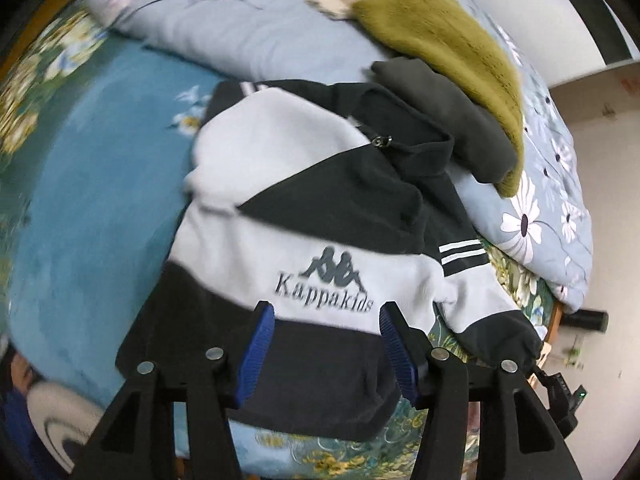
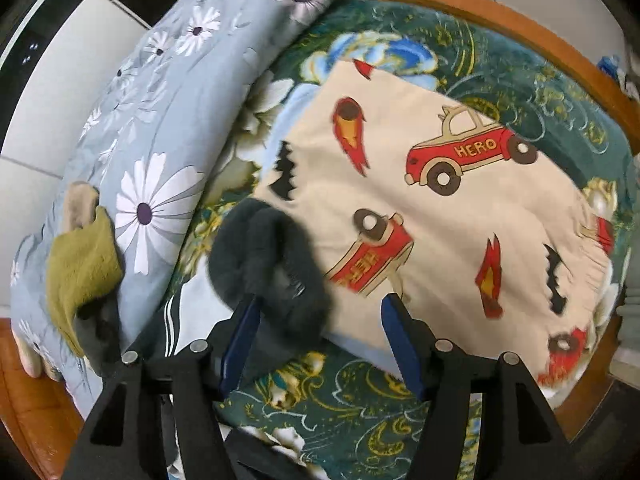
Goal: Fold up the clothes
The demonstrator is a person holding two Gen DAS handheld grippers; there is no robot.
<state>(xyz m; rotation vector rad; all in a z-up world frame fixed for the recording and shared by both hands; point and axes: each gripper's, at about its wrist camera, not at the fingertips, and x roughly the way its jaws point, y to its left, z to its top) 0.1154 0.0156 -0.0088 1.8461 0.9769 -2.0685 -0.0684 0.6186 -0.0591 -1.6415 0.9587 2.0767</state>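
A black and white Kappa Kids sweatshirt (image 1: 304,216) lies spread on the bed, its zipped collar toward the far side and one striped sleeve (image 1: 480,292) trailing to the right. My left gripper (image 1: 326,344) is open just above its black hem, touching nothing. In the right wrist view a dark fleece cuff (image 2: 272,264) of that sweatshirt lies in front of my right gripper (image 2: 320,340), which is open with its left pad (image 2: 240,344) beside the cuff. A cream garment with red cars (image 2: 440,208) lies flat beyond it.
A grey-blue flowered quilt (image 1: 256,28) is bunched along the far side, with an olive knit garment (image 1: 452,48) and a dark grey one (image 1: 448,120) on it. A blue blanket (image 1: 92,184) covers the left. The wooden bed frame (image 2: 520,28) edges the mattress.
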